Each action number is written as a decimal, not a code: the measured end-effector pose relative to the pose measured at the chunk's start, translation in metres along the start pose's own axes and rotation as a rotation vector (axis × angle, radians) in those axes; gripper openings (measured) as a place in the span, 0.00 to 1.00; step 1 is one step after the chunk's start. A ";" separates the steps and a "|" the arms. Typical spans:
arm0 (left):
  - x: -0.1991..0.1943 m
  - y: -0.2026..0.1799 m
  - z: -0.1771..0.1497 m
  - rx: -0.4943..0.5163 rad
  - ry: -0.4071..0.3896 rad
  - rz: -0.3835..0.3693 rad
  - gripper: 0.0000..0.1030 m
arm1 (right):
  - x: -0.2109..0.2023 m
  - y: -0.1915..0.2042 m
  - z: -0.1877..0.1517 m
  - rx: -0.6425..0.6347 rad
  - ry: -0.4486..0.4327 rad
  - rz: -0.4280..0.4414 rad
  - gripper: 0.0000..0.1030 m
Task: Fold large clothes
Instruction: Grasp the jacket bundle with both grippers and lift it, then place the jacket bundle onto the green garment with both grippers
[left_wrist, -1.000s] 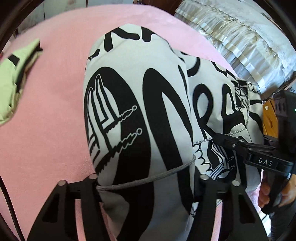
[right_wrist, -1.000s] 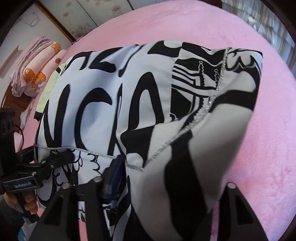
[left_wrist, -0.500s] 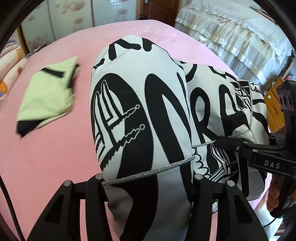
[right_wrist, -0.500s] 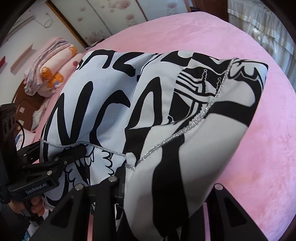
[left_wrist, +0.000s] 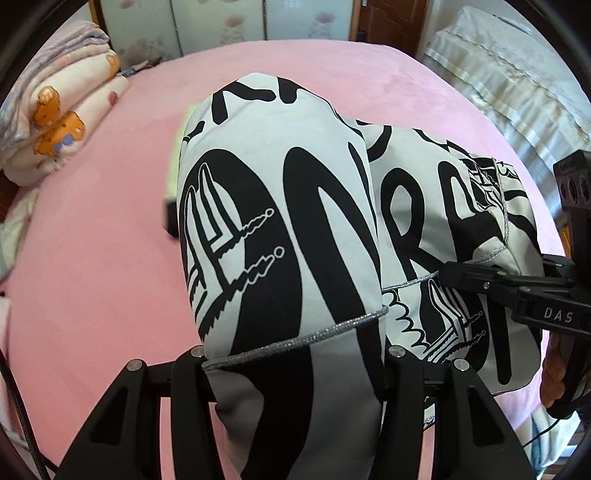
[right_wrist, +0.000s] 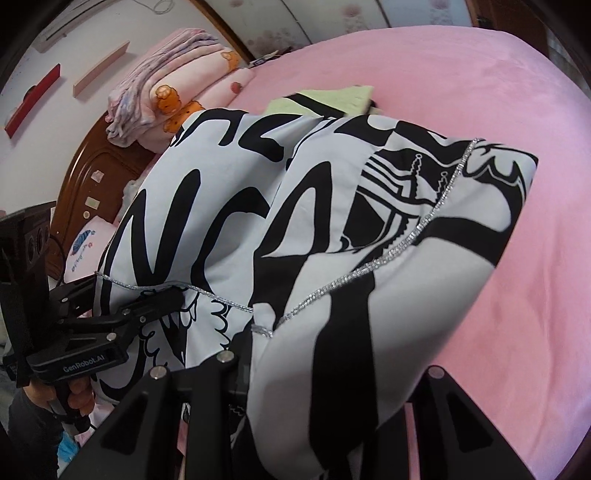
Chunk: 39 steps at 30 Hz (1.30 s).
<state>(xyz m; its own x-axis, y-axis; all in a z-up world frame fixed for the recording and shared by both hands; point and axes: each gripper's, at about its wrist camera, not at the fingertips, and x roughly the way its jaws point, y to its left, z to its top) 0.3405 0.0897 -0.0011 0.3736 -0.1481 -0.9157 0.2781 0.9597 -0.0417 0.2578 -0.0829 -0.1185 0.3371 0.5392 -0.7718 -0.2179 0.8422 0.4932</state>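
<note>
A large white garment with bold black lettering and silver trim (left_wrist: 280, 236) hangs folded over both grippers above the pink bed (left_wrist: 92, 280). My left gripper (left_wrist: 291, 369) is shut on its near edge, cloth bunched between the fingers. My right gripper (right_wrist: 325, 373) is shut on the other part of the same garment (right_wrist: 332, 229). Each gripper shows in the other's view: the right one (left_wrist: 454, 273) at the far right, the left one (right_wrist: 162, 299) at the left, both clamped on the hem. The fingertips are hidden by cloth.
A folded light-green garment (right_wrist: 321, 98) lies on the bed behind the lifted one. Rolled pink blankets (left_wrist: 48, 125) sit at the head, by a wooden headboard (right_wrist: 99, 177). A second bed with a pale cover (left_wrist: 517, 85) stands to the right.
Both grippers have lifted and carried the garment farther over the bed. The green garment has slid behind it, and the blankets and wardrobe doors have come into view.
</note>
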 end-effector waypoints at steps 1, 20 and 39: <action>0.001 0.014 0.014 -0.005 -0.007 0.003 0.48 | 0.008 0.007 0.015 -0.005 -0.005 0.007 0.29; 0.197 0.166 0.228 -0.077 0.029 0.007 0.77 | 0.150 -0.062 0.233 0.097 -0.146 0.082 0.35; 0.181 0.184 0.196 -0.128 -0.164 0.137 0.96 | 0.151 -0.075 0.209 -0.013 -0.091 -0.171 0.69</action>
<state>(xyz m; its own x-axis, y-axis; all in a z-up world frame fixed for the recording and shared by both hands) 0.6327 0.1922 -0.0966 0.5419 -0.0415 -0.8394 0.1043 0.9944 0.0182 0.5167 -0.0645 -0.1879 0.4513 0.3869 -0.8042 -0.1621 0.9217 0.3524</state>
